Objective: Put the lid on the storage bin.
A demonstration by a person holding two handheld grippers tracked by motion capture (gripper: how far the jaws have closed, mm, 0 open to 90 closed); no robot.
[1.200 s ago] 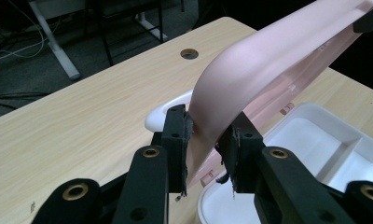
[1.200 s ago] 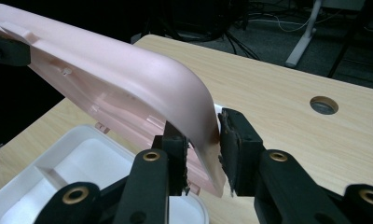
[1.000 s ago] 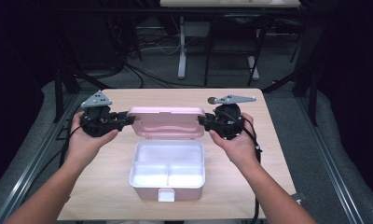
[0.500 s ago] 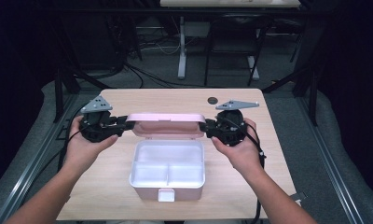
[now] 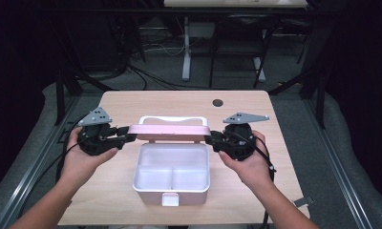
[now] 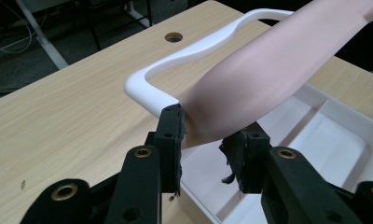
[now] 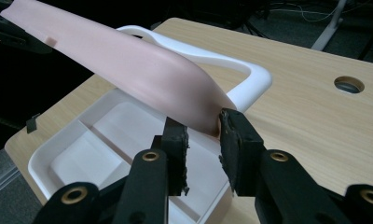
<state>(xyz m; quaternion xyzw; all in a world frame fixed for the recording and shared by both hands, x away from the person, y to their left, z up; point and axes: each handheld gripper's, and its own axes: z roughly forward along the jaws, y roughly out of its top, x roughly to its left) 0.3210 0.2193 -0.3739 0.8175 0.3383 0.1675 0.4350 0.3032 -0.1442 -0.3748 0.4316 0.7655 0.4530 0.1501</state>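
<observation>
Pink plastic lid [image 5: 172,132]: light, stiff, slick. We pinch its ends: right gripper [image 5: 213,140] clamped, left gripper [image 5: 127,138] just been opening, one pad touching.

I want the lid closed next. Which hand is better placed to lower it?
Right. The right gripper clamps the lid corner above the box. The left gripper has just been opening its jaws, the lid between them, so its hold looks unsure.

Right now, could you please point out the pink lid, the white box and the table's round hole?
Lid [image 5: 172,130]: high view, middle of its pink top edge.
Box [image 5: 173,195]: high view, front wall beside the latch.
Hole [image 5: 217,102]: high view, centre of the dark opening.
</observation>
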